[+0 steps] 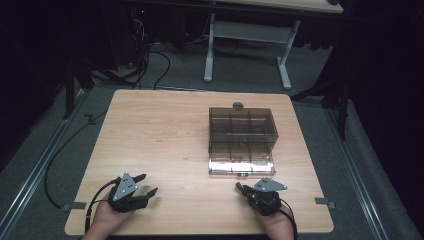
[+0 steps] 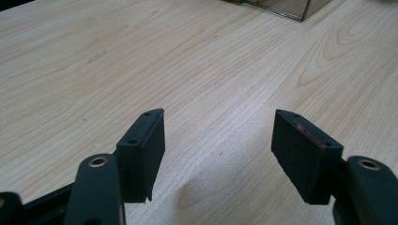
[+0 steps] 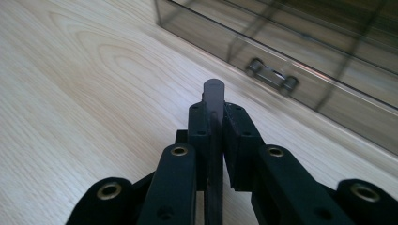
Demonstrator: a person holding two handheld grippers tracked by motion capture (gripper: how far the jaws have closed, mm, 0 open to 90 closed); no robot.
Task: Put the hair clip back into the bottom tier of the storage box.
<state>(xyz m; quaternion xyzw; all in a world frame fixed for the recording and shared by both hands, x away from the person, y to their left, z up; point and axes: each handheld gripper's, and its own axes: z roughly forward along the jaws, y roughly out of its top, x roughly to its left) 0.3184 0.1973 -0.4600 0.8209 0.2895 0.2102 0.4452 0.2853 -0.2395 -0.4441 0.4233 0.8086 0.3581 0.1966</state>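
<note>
A smoky see-through compartment box (image 1: pixel 242 131) stands right of the table's middle, with its clear front part (image 1: pixel 241 164) and latch (image 3: pixel 272 75) towards me. A small dark disc (image 1: pixel 238 105) lies just behind the box. My right gripper (image 1: pixel 239 186) is near the front edge, a little short of the box front, pointing left of it. In the right gripper view its jaws (image 3: pixel 214 110) are shut on a thin dark round-edged piece (image 3: pixel 214 91) held on edge. My left gripper (image 1: pixel 148 183) rests at the front left, open, with bare wood between its pads (image 2: pixel 218 140).
The wooden table (image 1: pixel 160 130) has bare wood on its left half and in front of the box. Beyond the far edge are a white desk frame (image 1: pixel 247 35) and cables (image 1: pixel 150 60) on the grey floor. Dark curtains close both sides.
</note>
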